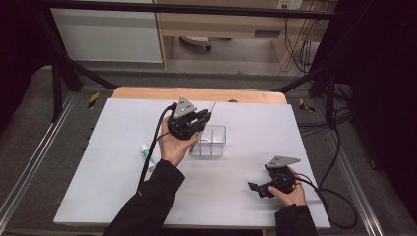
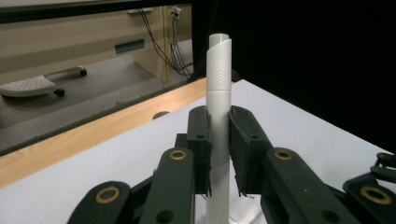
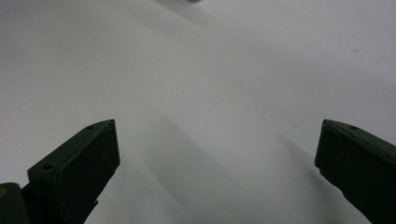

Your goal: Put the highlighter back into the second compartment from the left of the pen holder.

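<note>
High view: looking down on a matte white table (image 1: 123, 191) with a wooden strip along its far edge. Left gripper (image 1: 205, 116) being held above the middle, just over a clear plastic box (image 1: 212, 140) with thin, see-through walls; box partly hidden behind the hand and gripper. Gripping a slim white tube (image 1: 212, 106), here showing as only a pale sliver poking past the jaws, hard to make out. Lying behind the left sleeve, a small white and green tube (image 1: 146, 155), partly covered by the black cable. Right gripper (image 1: 256, 189) resting low near the table's right front, well apart from the box, its jaws too small here to judge.

Left gripper view: looking along two black ribbed jaws clamping together on the white tube (image 2: 219, 93), standing upright between them. Smooth, cylindrical, faint chevron ridges near the upper part, slanted pale green tip. Lower end cut off at the bottom edge.

Right gripper view: showing both black jaws standing wide apart, holding nothing, tips cut off by the frame's sides. Beyond them, plain white tabletop with soft shadows.
</note>
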Demonstrator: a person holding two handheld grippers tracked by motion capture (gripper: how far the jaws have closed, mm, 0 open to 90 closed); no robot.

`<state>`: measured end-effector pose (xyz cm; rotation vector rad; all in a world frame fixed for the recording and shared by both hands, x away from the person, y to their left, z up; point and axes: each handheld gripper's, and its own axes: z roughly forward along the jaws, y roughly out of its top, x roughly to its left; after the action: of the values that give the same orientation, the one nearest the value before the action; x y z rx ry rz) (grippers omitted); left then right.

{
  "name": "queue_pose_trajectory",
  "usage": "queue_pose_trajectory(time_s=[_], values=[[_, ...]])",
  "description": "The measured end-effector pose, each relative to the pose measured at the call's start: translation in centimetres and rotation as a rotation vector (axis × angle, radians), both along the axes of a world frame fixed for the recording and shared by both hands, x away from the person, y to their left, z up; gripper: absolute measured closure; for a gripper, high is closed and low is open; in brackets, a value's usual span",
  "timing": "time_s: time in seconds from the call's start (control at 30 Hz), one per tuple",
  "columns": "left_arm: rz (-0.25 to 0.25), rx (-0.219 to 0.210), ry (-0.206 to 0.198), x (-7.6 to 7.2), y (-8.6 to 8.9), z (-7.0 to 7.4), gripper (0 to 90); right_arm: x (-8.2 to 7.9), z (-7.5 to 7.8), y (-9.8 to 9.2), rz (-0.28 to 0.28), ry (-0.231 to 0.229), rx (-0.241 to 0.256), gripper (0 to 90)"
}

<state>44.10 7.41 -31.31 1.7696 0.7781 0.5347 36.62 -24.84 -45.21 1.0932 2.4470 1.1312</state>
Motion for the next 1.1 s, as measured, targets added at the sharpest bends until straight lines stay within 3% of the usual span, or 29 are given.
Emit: queue_pose_trajectory(time_s=[0.27, 0.57, 1.1], values=[[-0.013, -0.021, 0.0, 1.2, -1.1, -0.2, 77.9, 0.0, 0.0, 0.0, -0.001, 0.004, 0.002, 0.5], [-0.016, -0.011, 0.001, 2.4, -2.4, -0.8, 77.9, -0.1, 0.0, 0.0, -0.002, 0.005, 0.005, 0.5], [-0.024, 0.021, 0.047, 3.3, -2.1, -3.1, 77.9, -0.1, 0.0, 0.0, 0.0, 0.002, 0.005, 0.5]])
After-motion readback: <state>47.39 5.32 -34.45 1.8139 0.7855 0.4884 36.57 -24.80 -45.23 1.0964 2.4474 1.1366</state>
